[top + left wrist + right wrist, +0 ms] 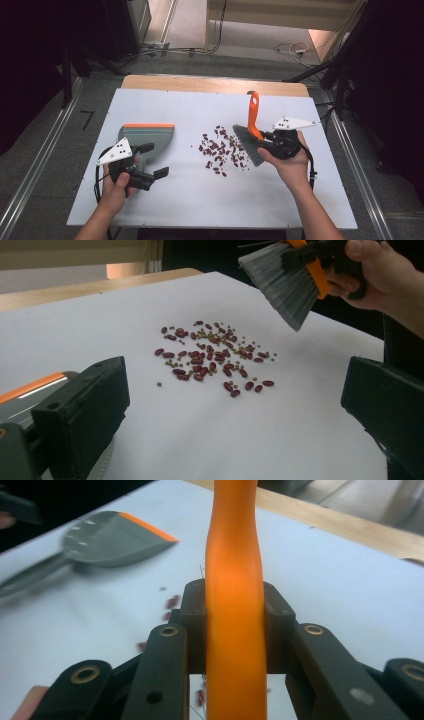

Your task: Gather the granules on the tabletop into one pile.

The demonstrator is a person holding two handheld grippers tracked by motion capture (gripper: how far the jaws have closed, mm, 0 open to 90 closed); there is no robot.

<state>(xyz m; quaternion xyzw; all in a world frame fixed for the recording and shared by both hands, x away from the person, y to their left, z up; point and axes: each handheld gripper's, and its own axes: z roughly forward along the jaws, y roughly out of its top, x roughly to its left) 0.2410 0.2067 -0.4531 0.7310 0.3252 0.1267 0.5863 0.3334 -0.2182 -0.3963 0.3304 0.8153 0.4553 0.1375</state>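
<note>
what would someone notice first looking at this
Probably the brush, its orange handle clamped upright in the right gripper with the grey bristles tilted over the table. Next, the scatter of red beans mid-table, just left of the bristles. Further left the grey dustpan lies flat by the open left gripper.

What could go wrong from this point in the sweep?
1. The left gripper is open beside the dustpan, which lies unheld and may slide when beans are pushed against it.
2. The beans are loosely scattered, with small green ones among them; a fast stroke of the brush could flick some off the table.
3. The right gripper clamps only the brush's narrow handle, so it might twist.
</note>
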